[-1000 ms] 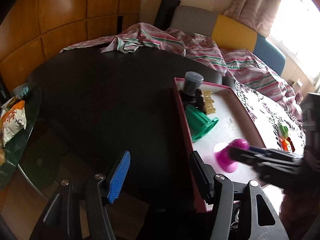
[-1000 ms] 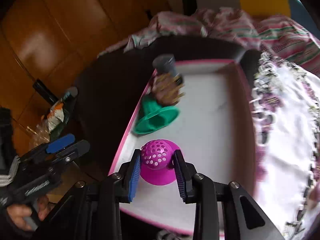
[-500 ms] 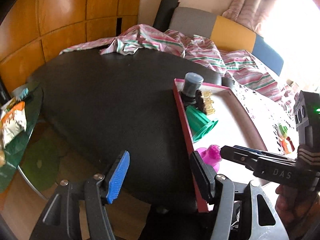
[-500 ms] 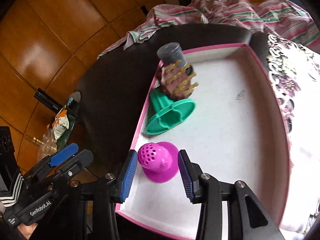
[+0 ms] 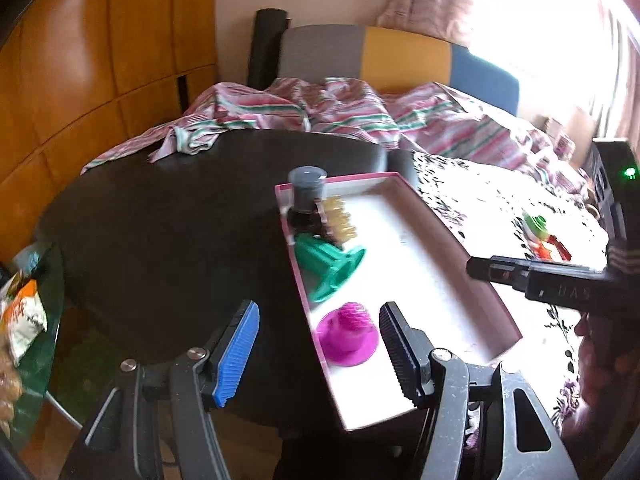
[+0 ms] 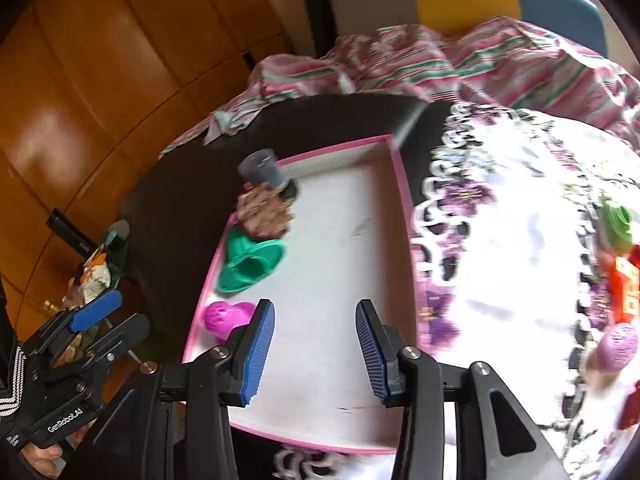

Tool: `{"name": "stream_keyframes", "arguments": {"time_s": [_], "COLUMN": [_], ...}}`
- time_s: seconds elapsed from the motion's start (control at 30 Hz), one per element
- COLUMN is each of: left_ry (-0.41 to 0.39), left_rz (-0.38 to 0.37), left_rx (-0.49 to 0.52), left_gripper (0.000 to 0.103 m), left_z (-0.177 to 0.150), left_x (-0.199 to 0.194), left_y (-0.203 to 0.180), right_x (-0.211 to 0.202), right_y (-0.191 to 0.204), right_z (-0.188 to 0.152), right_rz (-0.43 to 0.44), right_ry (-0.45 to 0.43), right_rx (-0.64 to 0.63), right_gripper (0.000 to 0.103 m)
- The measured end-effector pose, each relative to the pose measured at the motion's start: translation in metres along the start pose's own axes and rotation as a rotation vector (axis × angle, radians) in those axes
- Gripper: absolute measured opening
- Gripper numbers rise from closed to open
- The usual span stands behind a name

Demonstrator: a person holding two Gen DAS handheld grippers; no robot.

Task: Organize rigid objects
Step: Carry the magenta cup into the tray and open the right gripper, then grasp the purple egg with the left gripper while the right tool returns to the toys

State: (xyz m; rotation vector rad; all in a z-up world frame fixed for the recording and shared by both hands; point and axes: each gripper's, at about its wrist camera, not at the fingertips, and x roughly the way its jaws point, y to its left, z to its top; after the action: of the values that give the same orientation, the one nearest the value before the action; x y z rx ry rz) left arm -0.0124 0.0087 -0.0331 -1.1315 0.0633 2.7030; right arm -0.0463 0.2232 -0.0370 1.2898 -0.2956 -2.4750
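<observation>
A pink-rimmed white tray [image 5: 452,240] [image 6: 400,184] lies on the dark table. In it along the left side lie a magenta perforated cup [image 5: 348,334] [image 6: 226,316], a green funnel-shaped piece [image 5: 328,264] [image 6: 250,266], a gold-studded block [image 5: 340,218] [image 6: 264,212] and a grey-capped jar [image 5: 306,190] [image 6: 262,170]. My left gripper [image 5: 318,356] is open and empty, its jaws either side of the tray's left rim. My right gripper [image 6: 316,354] is open and empty above the tray's near part; it shows at the right in the left wrist view [image 5: 532,276].
Loose toys lie on the floral cloth at the right: a green one [image 6: 618,224] [image 5: 536,226], a red one [image 6: 624,284], a pink one [image 6: 614,346]. A striped blanket [image 5: 340,116] covers the far side. Snack packets [image 5: 22,316] lie on a glass side table at the left.
My right gripper has let go of the magenta cup, opened wider and drawn back to the right. The cup now sits in the tray's near left corner. The left gripper shifted right over the rim.
</observation>
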Motion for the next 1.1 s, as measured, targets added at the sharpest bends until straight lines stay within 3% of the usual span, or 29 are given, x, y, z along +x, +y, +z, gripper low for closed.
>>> {"name": "stream_keyframes", "arguments": {"time_s": [0.47, 0.63, 0.77, 0.9, 1.1], "left_ry": [-0.004, 0.019, 0.031, 0.086, 0.174], "left_rz": [-0.099, -0.154, -0.211, -0.288, -0.378], "left_rx": [0.127, 0.172, 0.231, 0.274, 0.327], "left_gripper": [0.064, 0.063, 0.064, 0.064, 0.063], "left_z": [0.022, 0.03, 0.036, 0.04, 0.038], "left_x": [0.01, 0.018, 0.025, 0.044, 0.077], "left_y": [-0.07, -0.101, -0.135, -0.177, -0.238], "right_x": [-0.077, -0.101, -0.114, -0.133, -0.142], "right_y": [-0.121, -0.185, -0.237, -0.263, -0.276], "right_z": [0.01, 0.004, -0.017, -0.025, -0.029], "right_rz": [-0.235, -0.354, -0.421, -0.432, -0.408], "right_ry": [-0.108, -0.182, -0.223, -0.275, -0.293], "right_rx": [0.148, 0.29, 0.517, 0.649, 0.711], "right_gripper": [0.042, 0.042, 0.042, 0.042, 0.042]}}
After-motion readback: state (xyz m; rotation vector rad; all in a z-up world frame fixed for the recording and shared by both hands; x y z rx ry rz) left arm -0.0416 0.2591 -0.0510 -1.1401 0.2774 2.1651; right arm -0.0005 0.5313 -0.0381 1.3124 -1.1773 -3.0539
